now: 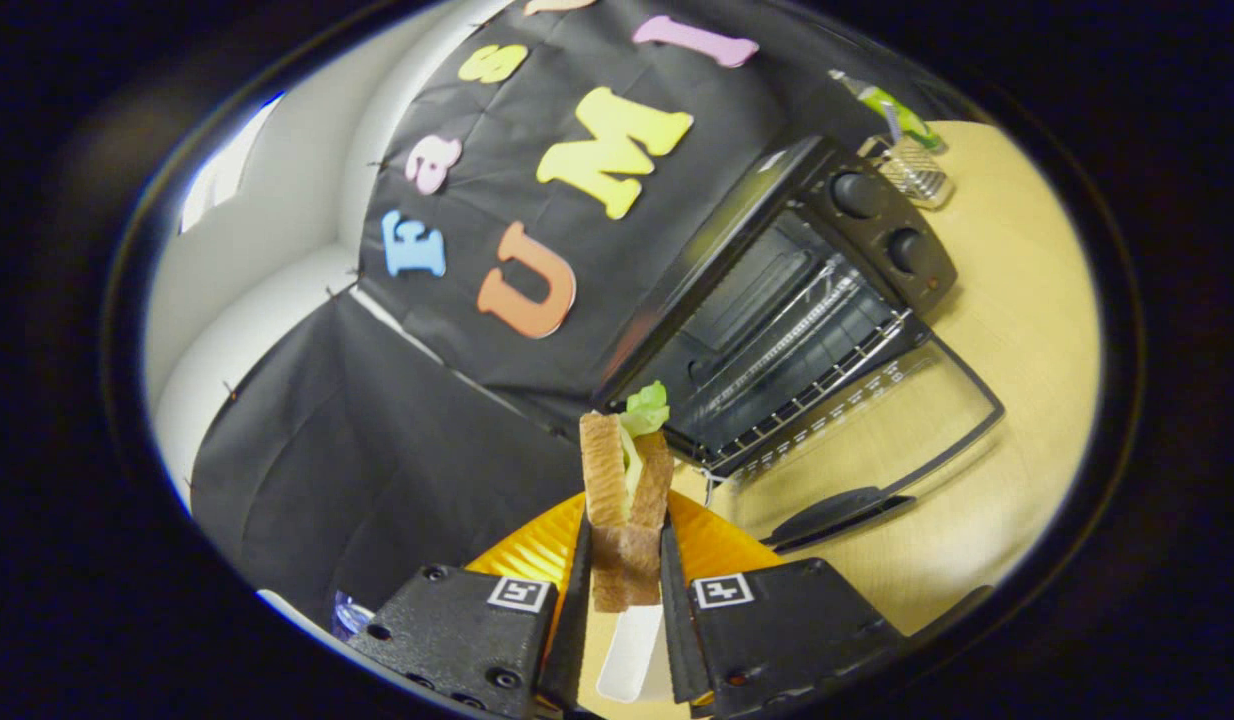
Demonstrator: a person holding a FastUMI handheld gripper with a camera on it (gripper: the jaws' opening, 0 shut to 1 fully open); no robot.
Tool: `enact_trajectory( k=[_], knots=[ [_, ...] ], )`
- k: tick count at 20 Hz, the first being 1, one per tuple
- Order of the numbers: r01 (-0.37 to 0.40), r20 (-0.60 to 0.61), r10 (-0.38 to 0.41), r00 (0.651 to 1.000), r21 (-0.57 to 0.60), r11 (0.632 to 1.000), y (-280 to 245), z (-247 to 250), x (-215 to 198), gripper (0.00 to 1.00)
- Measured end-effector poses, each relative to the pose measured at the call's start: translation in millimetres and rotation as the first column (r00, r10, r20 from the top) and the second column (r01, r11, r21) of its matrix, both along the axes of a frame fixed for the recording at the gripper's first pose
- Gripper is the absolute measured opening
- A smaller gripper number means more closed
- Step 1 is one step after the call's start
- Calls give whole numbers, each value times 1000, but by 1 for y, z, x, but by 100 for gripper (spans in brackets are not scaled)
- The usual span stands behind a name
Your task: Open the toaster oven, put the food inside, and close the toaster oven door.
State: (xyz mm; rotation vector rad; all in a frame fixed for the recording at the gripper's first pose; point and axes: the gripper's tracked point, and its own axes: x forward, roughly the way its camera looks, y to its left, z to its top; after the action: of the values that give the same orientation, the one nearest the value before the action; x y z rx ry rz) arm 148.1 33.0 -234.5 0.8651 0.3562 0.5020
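Orange plate (537, 548) lies under the tool (625, 570), which grips a sandwich (625, 490) between both fingers — lettuce poking out ahead. Beyond it the toaster oven (777, 310) stands open on the wooden worktop (1017, 330), its glass door (877, 430) lowered flat — the rack bare, a wire basket (912, 165) behind.

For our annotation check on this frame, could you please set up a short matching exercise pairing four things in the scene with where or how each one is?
Things:
1. sandwich
2. toaster oven door
3. orange plate
4. wire basket

Places or states:
A. folded down open onto the table
B. on the table beyond the oven, by its knobs
C. clamped between the fingers of the gripper
D. under the sandwich, just ahead of the fingers

Pairs: 1-C, 2-A, 3-D, 4-B
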Motion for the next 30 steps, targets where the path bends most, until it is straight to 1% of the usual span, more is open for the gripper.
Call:
enact_trajectory(
  k=[3, 5, 7, 9, 10, 11, 13, 16, 18, 21, 22, 25, 27, 28, 30],
  knots=[
    [82, -48, -78, 996, 70, 994, -10, -14, 20, 39],
    [141, -78, -132, 988, 125, 982, -17, -23, 37, 39],
    [227, -98, -211, 973, 214, 950, -29, -18, 57, 39],
    [314, -124, -289, 949, 298, 902, -44, -12, 86, 38],
    [349, -139, -321, 937, 315, 882, -49, -11, 100, 39],
    [381, -152, -350, 924, 307, 872, -53, -14, 115, 39],
    [419, -176, -384, 907, 276, 865, -54, -20, 145, 38],
    [443, -225, -391, 893, 274, 854, -49, -25, 178, 39],
    [448, -224, -397, 890, 264, 854, -45, -25, 194, 39],
    [466, -217, -424, 880, 217, 858, -45, -29, 211, 39],
    [461, -209, -421, 882, 208, 863, -42, -27, 214, 39],
    [457, -183, -434, 882, 107, 883, -38, -33, 215, 38],
    [430, -187, -419, 889, 22, 902, -31, -39, 212, 40],
    [416, -181, -412, 893, -18, 909, -28, -40, 210, 44],
    [408, -158, -420, 894, -104, 907, -27, -42, 211, 48]
  ],
)
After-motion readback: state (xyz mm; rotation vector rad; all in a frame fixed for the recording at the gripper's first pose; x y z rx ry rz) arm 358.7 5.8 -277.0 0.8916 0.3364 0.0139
